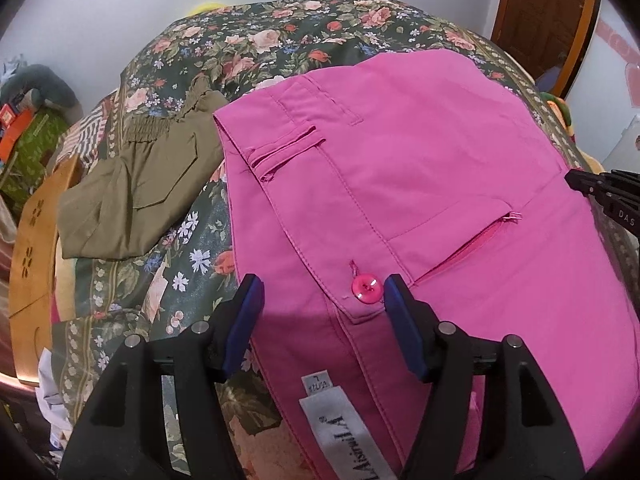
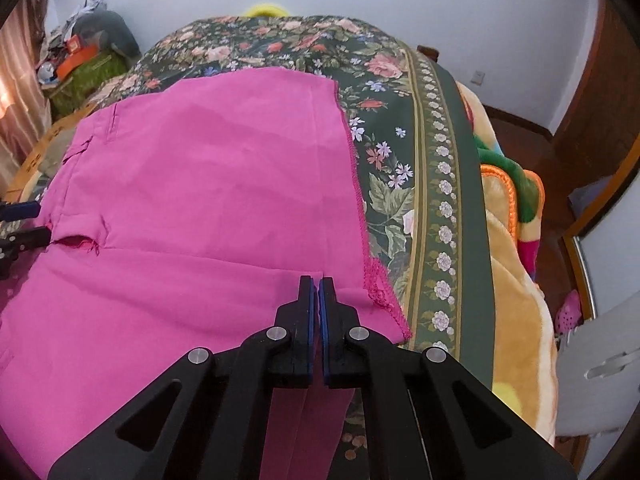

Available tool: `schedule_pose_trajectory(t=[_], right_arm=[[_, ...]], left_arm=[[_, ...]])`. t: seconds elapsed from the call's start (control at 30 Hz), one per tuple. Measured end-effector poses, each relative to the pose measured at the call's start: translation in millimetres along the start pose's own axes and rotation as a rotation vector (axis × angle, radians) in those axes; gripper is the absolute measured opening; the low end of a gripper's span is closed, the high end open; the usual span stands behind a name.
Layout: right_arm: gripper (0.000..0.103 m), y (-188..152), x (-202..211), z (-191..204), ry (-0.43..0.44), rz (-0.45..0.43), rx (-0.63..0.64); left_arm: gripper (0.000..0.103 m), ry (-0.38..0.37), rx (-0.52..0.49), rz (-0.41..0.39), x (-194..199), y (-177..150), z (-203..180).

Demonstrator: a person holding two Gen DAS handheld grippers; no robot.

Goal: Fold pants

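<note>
Pink pants [image 1: 420, 168] lying flat on floral bedspread [image 1: 256, 44].
L gripper [image 1: 324, 292] hovering w/ jaws wide over waistband button [image 1: 365, 288]; R gripper [image 2: 318, 280] pinching pants fabric nr hem, jaws nearly closed.

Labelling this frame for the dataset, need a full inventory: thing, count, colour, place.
pants: 1, pink, spread on the bed, waistband on the left
button: 1, pink, on the waistband, between the left claw's fingers
labels: 2, white, inside the waistband
olive garment: 1, folded, on the bed left of the pants
bedspread: 1, dark green floral, under both garments
blanket: 1, yellow and multicolour, bed's right edge
door: 1, brown, far right
left claw: 1, black with blue pads, open over the waistband
right claw: 1, same, shut on pants near the hem
</note>
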State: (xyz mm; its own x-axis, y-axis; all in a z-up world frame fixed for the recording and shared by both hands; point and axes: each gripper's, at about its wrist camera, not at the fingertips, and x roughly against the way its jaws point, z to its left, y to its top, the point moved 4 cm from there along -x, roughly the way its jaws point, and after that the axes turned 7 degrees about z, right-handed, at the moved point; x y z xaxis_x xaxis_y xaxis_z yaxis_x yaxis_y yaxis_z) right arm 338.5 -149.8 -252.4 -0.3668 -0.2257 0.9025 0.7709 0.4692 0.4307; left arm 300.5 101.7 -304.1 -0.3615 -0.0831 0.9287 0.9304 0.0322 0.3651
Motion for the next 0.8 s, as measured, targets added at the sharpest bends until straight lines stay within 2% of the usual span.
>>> schedule_pose_trajectory(t=[0.13, 0.17, 0.27, 0.3, 0.43, 0.57, 0.63, 0.7, 0.8], right_arm=[[0.007, -0.8, 17.4, -2.5, -0.012, 0.014, 0.014], [0.012, -0.1, 23.9, -3.5, -0.009, 0.007, 0.010], [0.041, 8.0, 42.1, -7.1, 0.009, -0.038, -0.015], [0.045, 11.7, 47.5, -7.8, 0.008, -0.059, -0.018], [0.046, 34.3, 58.8, -8.3, 0.022, -0.108, -0.024], [0.046, 61.1, 53.8, -5.4, 0.037, -0.137, -0.030], [0.050, 72.7, 46.6, -3.7, 0.044, -0.144, -0.032], [0.066, 85.2, 36.4, -3.1, 0.049, -0.146, -0.032], [0.068, 103.2, 15.6, -1.8, 0.040, -0.135, -0.025]], left_arm=[[0.065, 0.014, -0.009, -0.015, 12.1, -3.9, 5.5], [0.065, 0.009, -0.002, -0.025, 16.8, -2.7, 9.4], [0.065, -0.006, 0.025, -0.052, 28.9, 6.9, 24.5], [0.065, -0.002, 0.030, -0.061, 32.2, 11.4, 29.2], [0.074, 0.023, 0.050, -0.102, 42.9, 32.5, 50.9], [0.076, 0.011, 0.079, -0.118, 37.5, 57.8, 69.7], [0.076, 0.014, 0.096, -0.122, 29.0, 69.1, 77.4], [0.075, 0.023, 0.124, -0.121, 18.5, 79.3, 84.4], [0.069, -0.025, 0.149, -0.097, 0.0, 91.9, 91.1]])
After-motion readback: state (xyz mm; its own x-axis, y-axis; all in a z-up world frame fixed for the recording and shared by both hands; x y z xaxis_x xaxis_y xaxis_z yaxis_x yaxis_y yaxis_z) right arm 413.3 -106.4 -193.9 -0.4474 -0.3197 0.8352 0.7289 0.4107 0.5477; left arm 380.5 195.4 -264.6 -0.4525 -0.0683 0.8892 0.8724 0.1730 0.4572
